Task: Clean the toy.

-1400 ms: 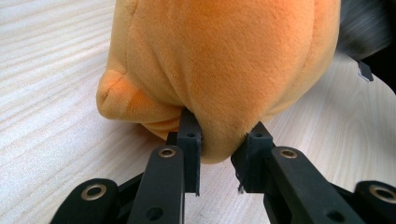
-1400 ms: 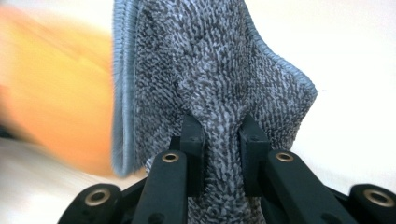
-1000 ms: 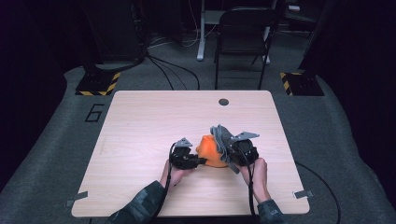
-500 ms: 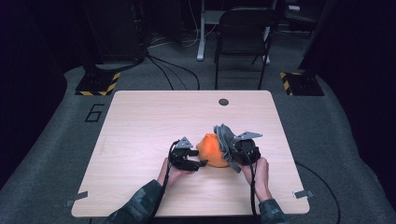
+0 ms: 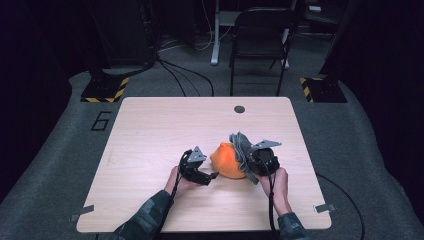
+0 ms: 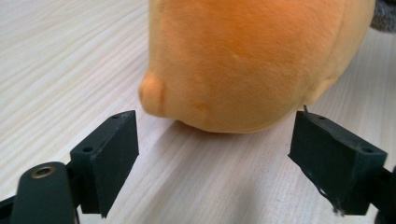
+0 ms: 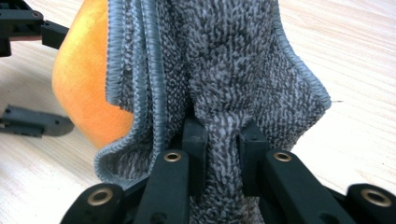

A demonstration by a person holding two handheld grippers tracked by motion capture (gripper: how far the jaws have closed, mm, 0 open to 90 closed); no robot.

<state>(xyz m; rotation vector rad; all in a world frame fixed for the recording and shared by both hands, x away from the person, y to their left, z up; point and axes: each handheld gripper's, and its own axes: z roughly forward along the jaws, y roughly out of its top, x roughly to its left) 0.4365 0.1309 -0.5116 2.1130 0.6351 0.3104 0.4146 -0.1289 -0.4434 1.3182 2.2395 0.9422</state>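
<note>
On the worktop [image 5: 150, 140], right of centre and toward its six o'clock edge, sits the plush toy [image 5: 227, 161]. The cloth [image 5: 240, 147] lies against its three o'clock side. The left claw [image 5: 212, 176] is at the toy's nine o'clock, the right claw [image 5: 248, 167] at its three. A chair [image 5: 260, 35] stands off the worktop's twelve o'clock edge.

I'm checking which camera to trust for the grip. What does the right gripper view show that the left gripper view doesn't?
Right gripper view: the right gripper pinching a fold of the grey cloth, and the left gripper's black jaws farther off. Left gripper view: the left gripper, its jaws just opened, standing apart from the toy's rounded nub on the bare table. Both share the orange plush toy and the wooden table.
</note>
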